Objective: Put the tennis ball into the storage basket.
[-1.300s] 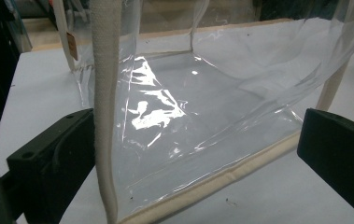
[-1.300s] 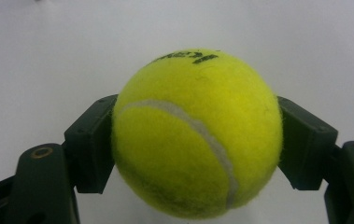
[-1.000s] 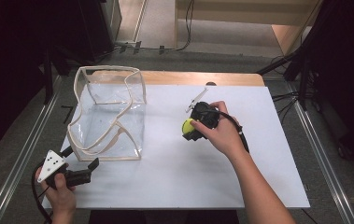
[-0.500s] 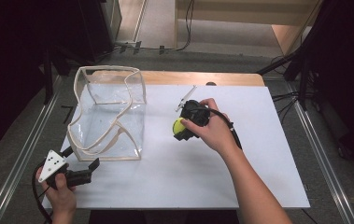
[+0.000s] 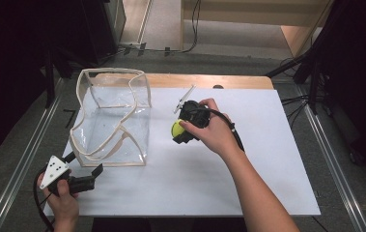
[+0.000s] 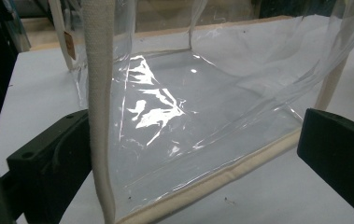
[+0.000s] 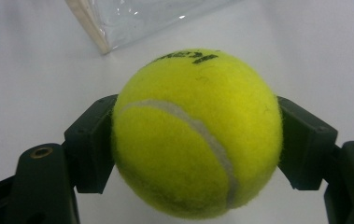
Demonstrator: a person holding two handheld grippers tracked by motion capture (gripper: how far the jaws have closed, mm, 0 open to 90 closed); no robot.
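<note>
Over the table, high view: right gripper (image 5: pixel 176 131) clamps tennis ball (image 5: pixel 176 128), clear bag (image 5: pixel 113 121) just to its left, mouth up. Left gripper (image 5: pixel 92 177) at bag's near corner. Left gripper view: jaws apart, straddling bag (image 6: pixel 188 107) edge, not pinching. Right gripper view: ball (image 7: pixel 195 133) squeezed btwn pads, bag (image 7: pixel 132 18) ahead.

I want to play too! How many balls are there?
1. The fuzzy yellow-green tennis ball is squeezed between the right tongs, just right of the clear plastic tote bag with cream straps. The bag looks empty, so none seem hidden.
</note>
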